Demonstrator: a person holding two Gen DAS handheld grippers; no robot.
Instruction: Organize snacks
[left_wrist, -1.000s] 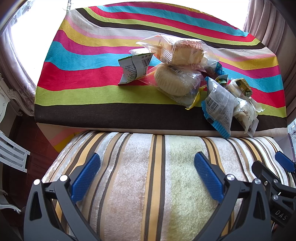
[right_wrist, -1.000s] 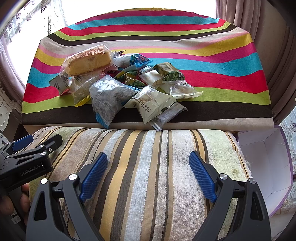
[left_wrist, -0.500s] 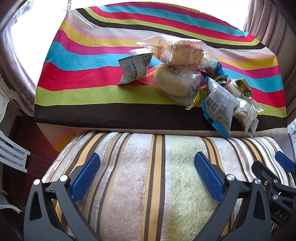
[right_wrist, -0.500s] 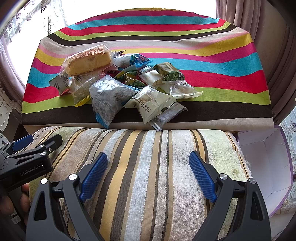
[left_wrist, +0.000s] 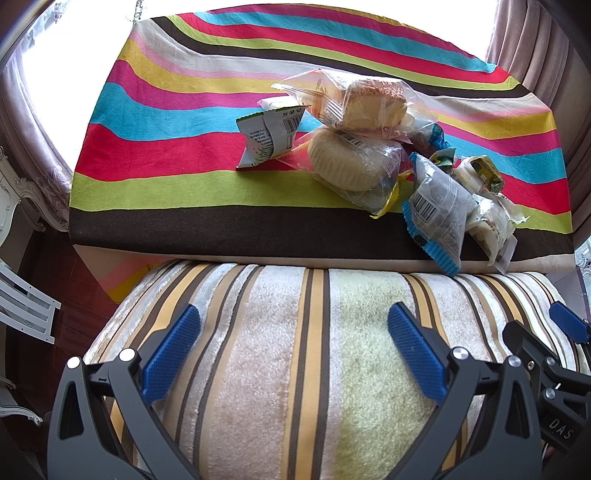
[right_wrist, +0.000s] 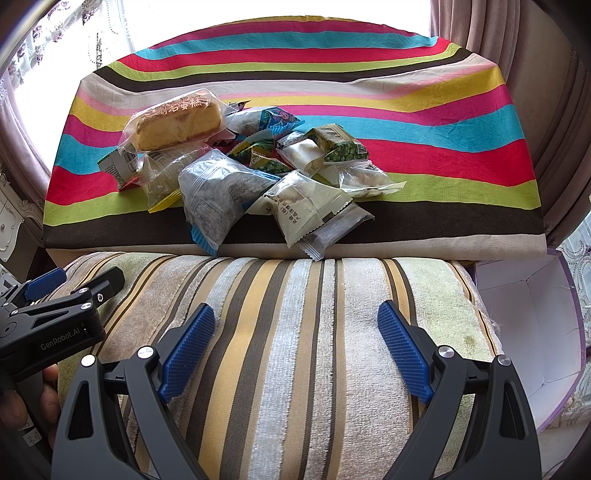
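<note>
Both tools sit low over the striped cushion (right_wrist: 295, 350), and nothing is in play: the left gripper (left_wrist: 293, 341) has its blue pads spread wide with nothing between them, and the right gripper (right_wrist: 295, 341) is just as wide and just as empty. Out ahead, past the cushion's far edge, the snacks (right_wrist: 240, 173) are heaped together on the rainbow-striped tablecloth (right_wrist: 424, 122), a sponge cake in clear wrap (right_wrist: 177, 122) riding on top, a grey packet with a blue crimped edge (right_wrist: 216, 201) and a pale wrapped biscuit packet (right_wrist: 306, 206) poking over the near edge. Off to the right gripper's side, below the table, a white box with a purple rim (right_wrist: 532, 314) stands open and, as far as shows, empty. So by the look of it the sorting has not begun; every packet is left to move.
</note>
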